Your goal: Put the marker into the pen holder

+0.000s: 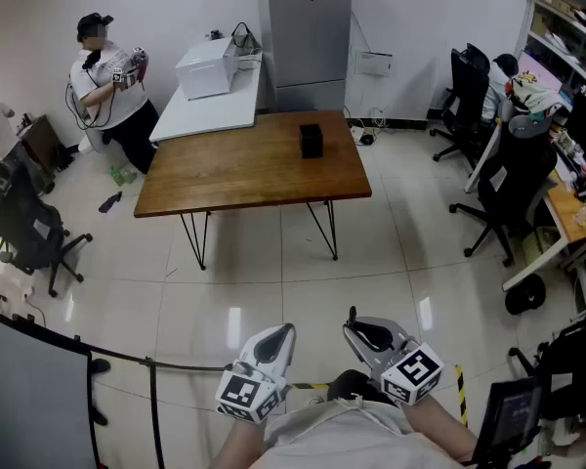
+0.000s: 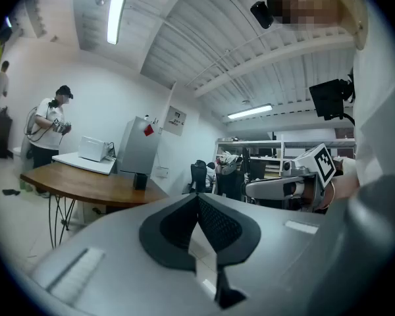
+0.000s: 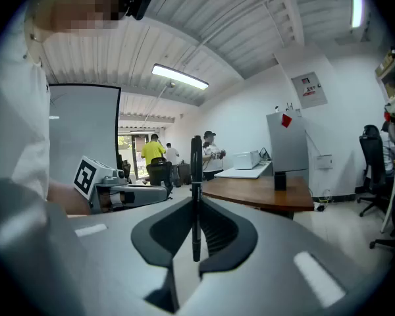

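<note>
The black marker (image 3: pixel 196 196) stands upright between the pads of my right gripper (image 3: pixel 196 206), which is shut on it. In the head view its tip pokes up as a short dark stick (image 1: pixel 352 314) above the right gripper (image 1: pixel 358 330). My left gripper (image 1: pixel 285 333) is held beside it, close to my body. Its jaws meet at the tip with nothing between them (image 2: pixel 199 199). The pen holder (image 1: pixel 312 141) is a small black box on the far right part of the wooden table (image 1: pixel 244 174), well away from both grippers. The same pen holder (image 3: pixel 280 180) shows in the right gripper view.
A tiled floor lies between me and the table. Behind it stand a white table with a printer (image 1: pixel 207 69) and a grey cabinet (image 1: pixel 308 27). A person (image 1: pixel 107 76) stands back left. Office chairs (image 1: pixel 513 179) and desks line the right. A dark chair (image 1: pixel 24 223) is at the left.
</note>
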